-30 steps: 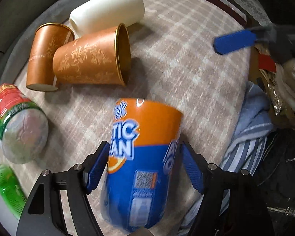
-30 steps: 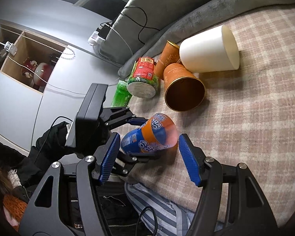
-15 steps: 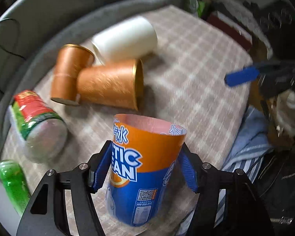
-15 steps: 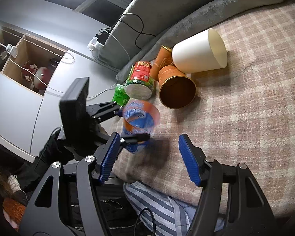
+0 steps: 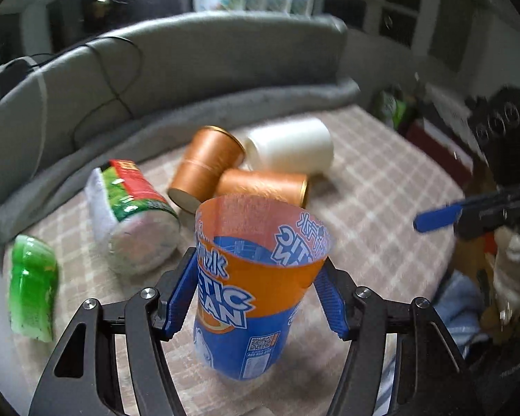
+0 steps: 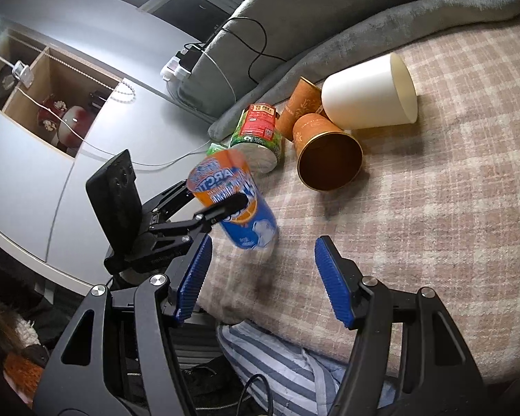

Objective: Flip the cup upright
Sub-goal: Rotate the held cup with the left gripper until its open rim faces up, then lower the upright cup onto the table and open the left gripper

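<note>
My left gripper [image 5: 256, 298] is shut on an orange and blue plastic cup [image 5: 256, 277]. The cup stands nearly upright, mouth up, its base at or just above the checked blanket [image 5: 381, 208]. In the right wrist view the same cup [image 6: 235, 201] leans slightly, held by the left gripper [image 6: 232, 204]. My right gripper [image 6: 263, 284] is open and empty, just in front of the cup and apart from it. Its blue pad shows at the right of the left wrist view [image 5: 436, 216].
Two copper cups [image 5: 260, 187] [image 5: 204, 166] and a white cup [image 5: 294, 145] lie on their sides behind the held cup. A green and red bottle [image 5: 128, 208] and a green bottle [image 5: 31, 284] lie at the left. A grey cushion [image 5: 190, 69] rims the far side. Striped cloth [image 6: 277, 364] hangs at the near edge.
My left gripper has turned the orange and blue cup from lying tilted to nearly upright, mouth up. The right gripper stayed open and shifted little.
</note>
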{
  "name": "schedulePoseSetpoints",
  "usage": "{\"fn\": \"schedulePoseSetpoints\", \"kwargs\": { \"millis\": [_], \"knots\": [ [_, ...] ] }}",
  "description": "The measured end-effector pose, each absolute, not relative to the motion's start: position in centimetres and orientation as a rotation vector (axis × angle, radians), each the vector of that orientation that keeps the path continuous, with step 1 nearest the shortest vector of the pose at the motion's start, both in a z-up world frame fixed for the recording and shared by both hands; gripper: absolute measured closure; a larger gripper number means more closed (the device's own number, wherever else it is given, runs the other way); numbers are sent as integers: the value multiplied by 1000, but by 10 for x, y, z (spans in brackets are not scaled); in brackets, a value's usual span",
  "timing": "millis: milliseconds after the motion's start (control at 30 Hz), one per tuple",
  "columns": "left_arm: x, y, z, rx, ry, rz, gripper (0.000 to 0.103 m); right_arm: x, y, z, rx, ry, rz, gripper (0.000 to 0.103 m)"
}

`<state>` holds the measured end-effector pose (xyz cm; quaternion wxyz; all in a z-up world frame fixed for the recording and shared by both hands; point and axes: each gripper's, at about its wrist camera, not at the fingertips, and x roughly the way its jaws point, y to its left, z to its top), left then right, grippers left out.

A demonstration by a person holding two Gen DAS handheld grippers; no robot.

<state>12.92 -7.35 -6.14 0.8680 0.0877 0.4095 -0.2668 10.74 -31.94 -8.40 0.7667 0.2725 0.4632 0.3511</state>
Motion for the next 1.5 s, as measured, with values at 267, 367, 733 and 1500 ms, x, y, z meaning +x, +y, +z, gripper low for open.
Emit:
{"fn": "schedulePoseSetpoints", "kwargs": {
  "millis": [267, 367, 733, 1500],
  "knots": [
    [129, -66, -57, 66, 762, -493, 42, 101, -307, -75, 478, 980, 701, 38],
    [130, -66, -57, 40, 738, -480, 42, 99, -301, -72, 420, 962, 668, 38],
    [128, -60, -58, 22, 704, -440, 42, 94, -294, -69, 368, 934, 646, 38],
    [127, -73, -65, 77, 683, -424, 41, 91, -289, -66, 336, 917, 630, 38]
  ]
}}
